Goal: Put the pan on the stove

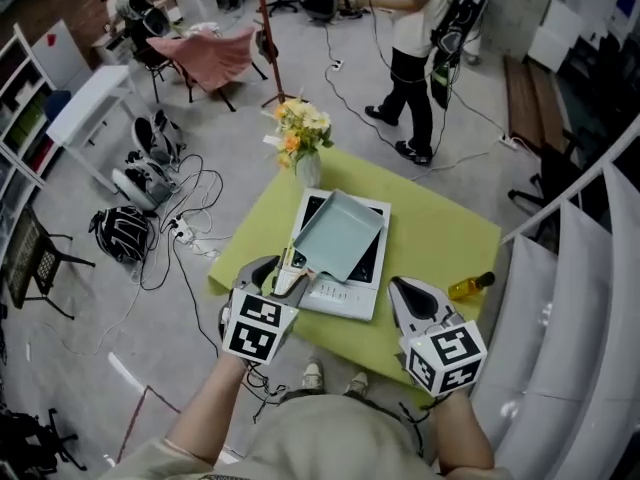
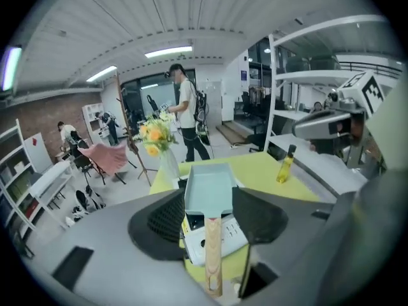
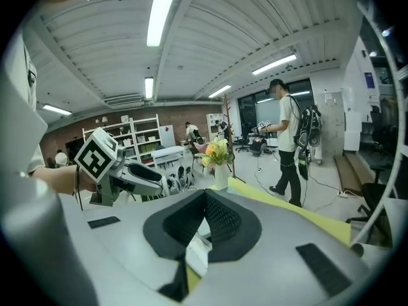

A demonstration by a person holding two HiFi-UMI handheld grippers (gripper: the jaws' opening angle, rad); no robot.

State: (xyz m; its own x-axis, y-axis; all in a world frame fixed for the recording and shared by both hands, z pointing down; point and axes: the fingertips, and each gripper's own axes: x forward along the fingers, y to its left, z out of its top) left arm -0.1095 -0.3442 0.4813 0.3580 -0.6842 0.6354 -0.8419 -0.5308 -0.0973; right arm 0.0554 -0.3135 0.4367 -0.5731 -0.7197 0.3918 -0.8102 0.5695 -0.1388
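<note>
We see left gripper (image 1: 277,273) pitched down, jaws apart, gripping nothing; pan (image 1: 338,233) on stove (image 1: 345,298) just ahead, handle showing through their gap; right gripper (image 1: 405,290) jaws closed, empty

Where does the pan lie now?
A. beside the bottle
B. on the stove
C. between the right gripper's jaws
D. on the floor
B: the head view shows the pan lying on top of the stove, with no jaws closed on it.
</note>
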